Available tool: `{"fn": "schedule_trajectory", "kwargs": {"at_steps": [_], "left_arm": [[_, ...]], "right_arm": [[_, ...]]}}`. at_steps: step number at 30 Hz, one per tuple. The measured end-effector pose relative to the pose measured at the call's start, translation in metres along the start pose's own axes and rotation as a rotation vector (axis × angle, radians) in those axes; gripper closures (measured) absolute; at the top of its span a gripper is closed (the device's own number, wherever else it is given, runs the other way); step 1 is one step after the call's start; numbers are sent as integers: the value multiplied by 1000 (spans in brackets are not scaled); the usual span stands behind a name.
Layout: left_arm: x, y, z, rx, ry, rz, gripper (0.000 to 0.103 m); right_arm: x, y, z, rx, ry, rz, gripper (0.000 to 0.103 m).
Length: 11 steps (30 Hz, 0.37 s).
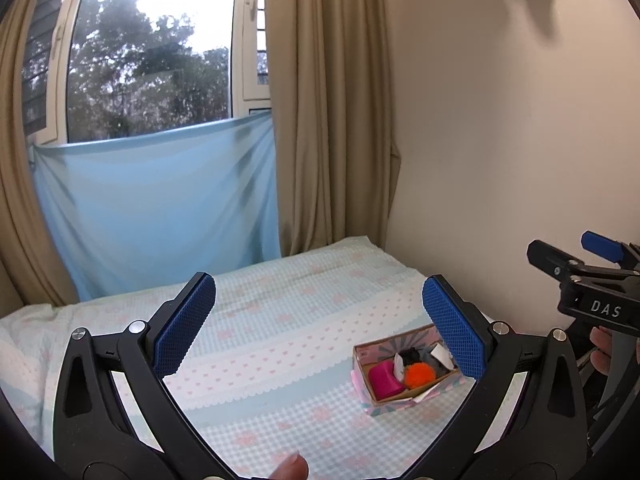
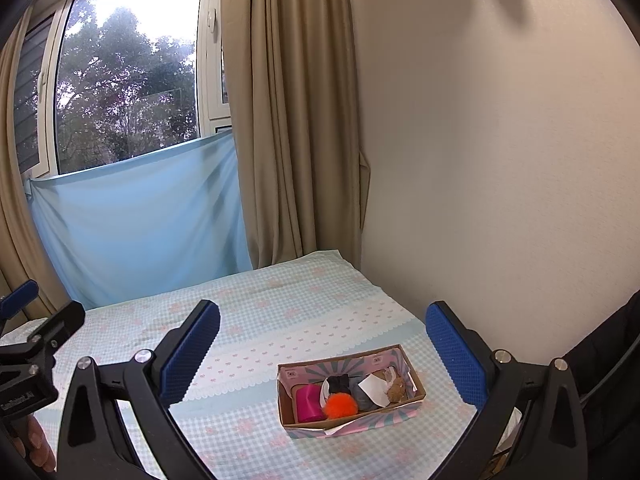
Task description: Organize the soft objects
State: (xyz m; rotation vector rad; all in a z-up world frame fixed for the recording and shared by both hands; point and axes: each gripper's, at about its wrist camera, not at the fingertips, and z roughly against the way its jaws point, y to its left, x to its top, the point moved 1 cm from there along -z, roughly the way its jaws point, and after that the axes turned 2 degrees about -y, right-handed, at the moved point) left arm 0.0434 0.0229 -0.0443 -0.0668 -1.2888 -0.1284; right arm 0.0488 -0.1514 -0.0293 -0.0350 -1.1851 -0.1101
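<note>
A small cardboard box (image 2: 286, 410) with pink patterned sides sits on the bed near the right wall. In it lie a magenta soft piece (image 2: 309, 402), an orange pompom (image 2: 340, 405), a black fuzzy item (image 2: 339, 383), a grey-and-white cloth item (image 2: 370, 394) and a small brown plush (image 2: 396, 389). The box also shows in the left wrist view (image 1: 362, 354), with the magenta piece (image 1: 384, 379) and pompom (image 1: 420, 375). My left gripper (image 1: 318, 326) is open and empty above the bed. My right gripper (image 2: 322, 354) is open and empty, above and behind the box.
The bed's checked blue-and-pink sheet (image 2: 248, 312) fills the foreground. A white wall (image 2: 500, 160) runs along the right. Beige curtains (image 2: 296, 120) and a light blue cloth (image 2: 140, 216) hang below the window behind the bed. The right gripper's body shows in the left wrist view (image 1: 592, 280).
</note>
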Motion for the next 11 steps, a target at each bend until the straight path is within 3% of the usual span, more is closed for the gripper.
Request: {"fn": "schedule_trajectory", "kwargs": {"at_steps": [11], "left_arm": [[-5,-1,-19,0,32,-1,0]], "right_arm": [[0,3,-25,7,52,9,1]]}}
